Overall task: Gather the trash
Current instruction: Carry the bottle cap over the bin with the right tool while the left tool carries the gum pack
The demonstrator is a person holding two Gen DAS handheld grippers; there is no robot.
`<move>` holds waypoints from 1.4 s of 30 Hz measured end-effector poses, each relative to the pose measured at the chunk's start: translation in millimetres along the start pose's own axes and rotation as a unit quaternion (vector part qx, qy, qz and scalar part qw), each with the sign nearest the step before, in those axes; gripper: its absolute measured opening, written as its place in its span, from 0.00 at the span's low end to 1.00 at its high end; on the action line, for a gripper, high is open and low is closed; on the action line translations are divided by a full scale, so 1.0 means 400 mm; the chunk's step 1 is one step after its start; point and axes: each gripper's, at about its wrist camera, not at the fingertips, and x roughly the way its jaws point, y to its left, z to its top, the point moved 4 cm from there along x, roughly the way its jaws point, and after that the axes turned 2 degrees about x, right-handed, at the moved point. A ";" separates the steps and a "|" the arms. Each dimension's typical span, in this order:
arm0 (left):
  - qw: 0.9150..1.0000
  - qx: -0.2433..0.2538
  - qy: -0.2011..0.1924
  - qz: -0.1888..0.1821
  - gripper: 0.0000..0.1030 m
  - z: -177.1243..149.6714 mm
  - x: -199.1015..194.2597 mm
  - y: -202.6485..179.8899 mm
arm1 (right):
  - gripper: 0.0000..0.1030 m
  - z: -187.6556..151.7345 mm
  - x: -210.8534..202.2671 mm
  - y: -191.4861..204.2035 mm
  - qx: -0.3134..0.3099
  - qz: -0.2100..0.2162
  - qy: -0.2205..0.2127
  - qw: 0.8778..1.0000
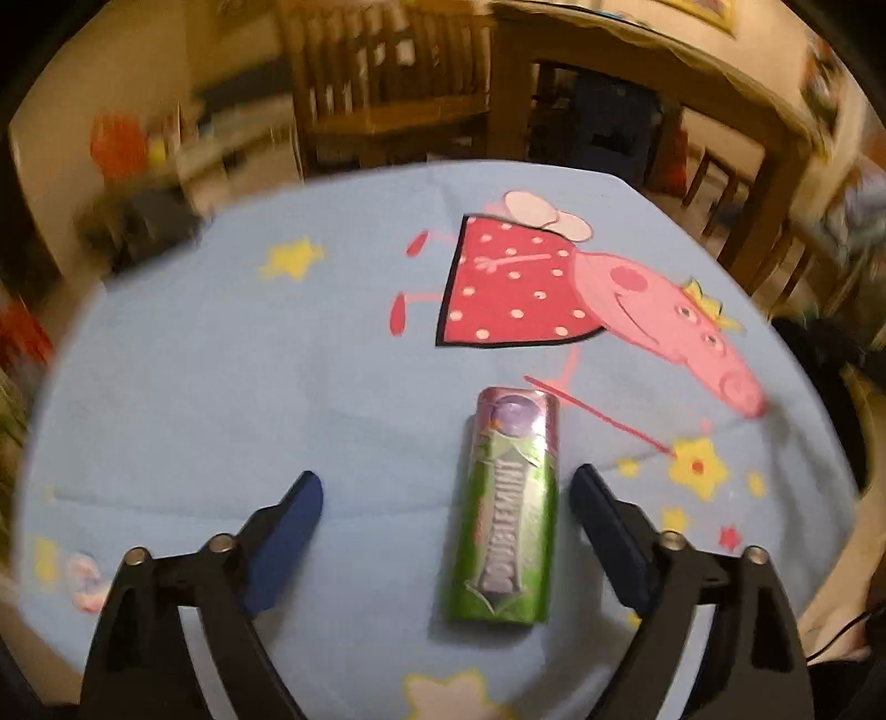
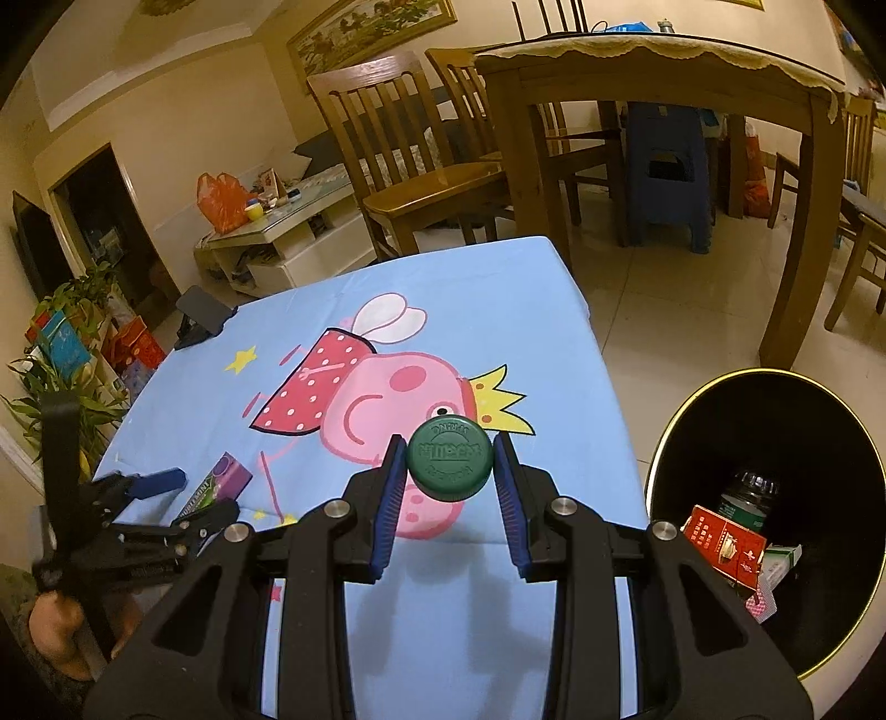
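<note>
Left gripper [image 1: 446, 482] open — gum pack [image 1: 506, 507] between, lengthwise, purple end away

Left gripper [image 1: 446, 487] low over the table, blue-padded fingers [image 1: 288, 531] spread wide — right gripper [image 2: 449, 462] raised, pads pinched on a green bottle cap [image 2: 449, 461]

A home living-dining room: wooden dining table [image 2: 664, 61], chairs [image 2: 398, 160], framed painting [image 2: 371, 22], cartoon tablecloth [image 2: 498, 288].
</note>
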 end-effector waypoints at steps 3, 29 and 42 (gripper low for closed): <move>1.000 0.019 -0.008 0.001 0.81 0.004 -0.005 -0.012 | 0.31 -0.001 0.001 0.001 -0.001 0.000 0.001 1.000; 0.985 0.159 -0.057 -0.031 0.28 0.041 -0.072 -0.295 | 0.31 -0.001 -0.128 -0.413 0.159 -0.192 -0.047 0.967; 0.972 0.216 -0.061 -0.062 0.28 0.059 -0.056 -0.497 | 0.31 0.006 -0.211 -0.414 0.160 -0.176 -0.099 0.966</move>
